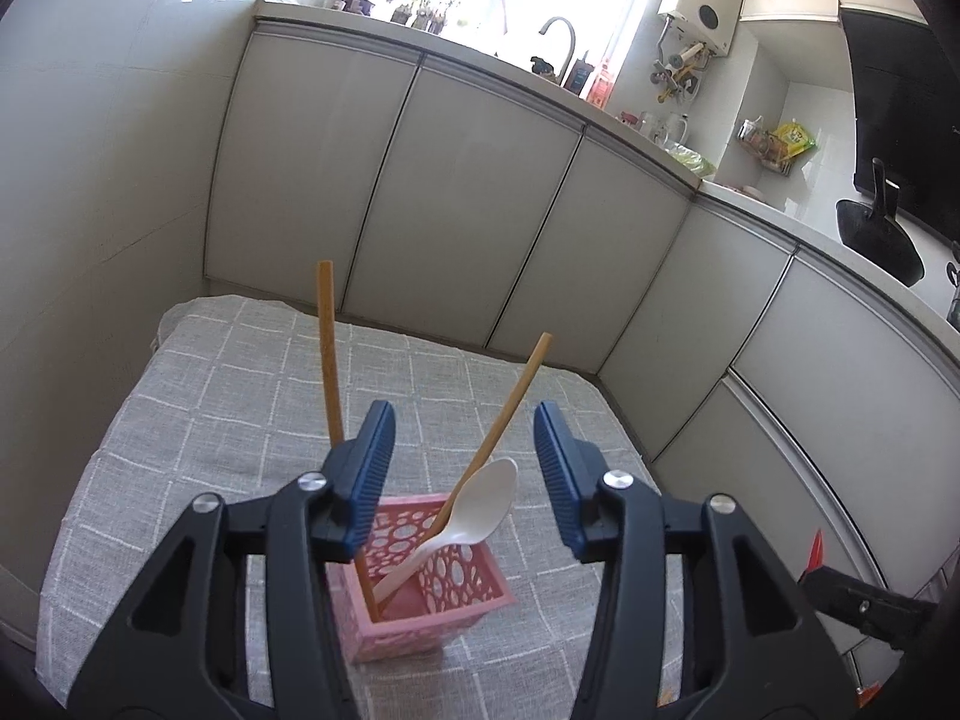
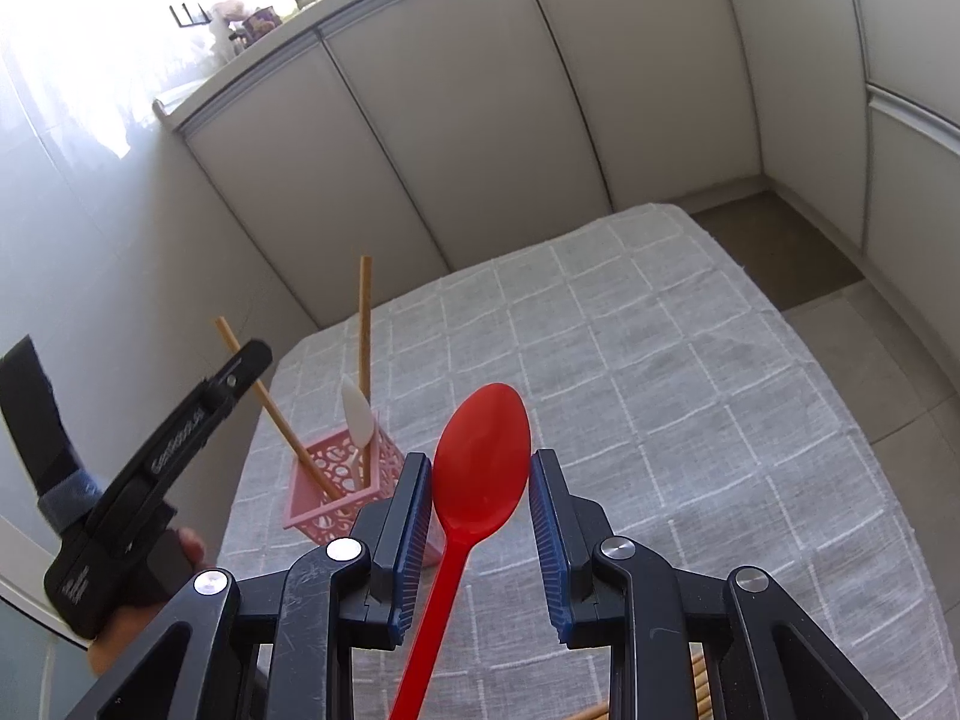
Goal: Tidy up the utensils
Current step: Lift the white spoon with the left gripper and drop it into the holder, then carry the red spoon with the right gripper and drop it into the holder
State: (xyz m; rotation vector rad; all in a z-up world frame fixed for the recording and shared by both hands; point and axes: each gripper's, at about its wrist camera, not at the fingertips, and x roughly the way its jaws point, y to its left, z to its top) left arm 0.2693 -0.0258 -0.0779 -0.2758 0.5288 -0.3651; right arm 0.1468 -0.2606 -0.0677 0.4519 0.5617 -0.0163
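Observation:
A pink cut-out holder [image 1: 420, 606] stands on the grey checked tablecloth [image 1: 210, 420]. In it lean two wooden chopsticks [image 1: 327, 348] and a white plastic spoon [image 1: 486, 498]. My left gripper [image 1: 465, 468] hovers just above the holder, open, with no pad touching anything. In the right wrist view the holder [image 2: 384, 450] sits left of centre, with the left gripper [image 2: 252, 354] over it, held by a hand. My right gripper [image 2: 482, 480] is shut on a red plastic spoon [image 2: 480, 462], its pads pressing the bowl's two edges and the handle running back under the gripper.
More wooden chopsticks [image 2: 699, 678] lie on the cloth near the bottom edge, mostly hidden by the right gripper. White kitchen cabinets [image 1: 480, 210] run close behind the table and round its right side. A tiled floor [image 2: 870, 372] shows at the right.

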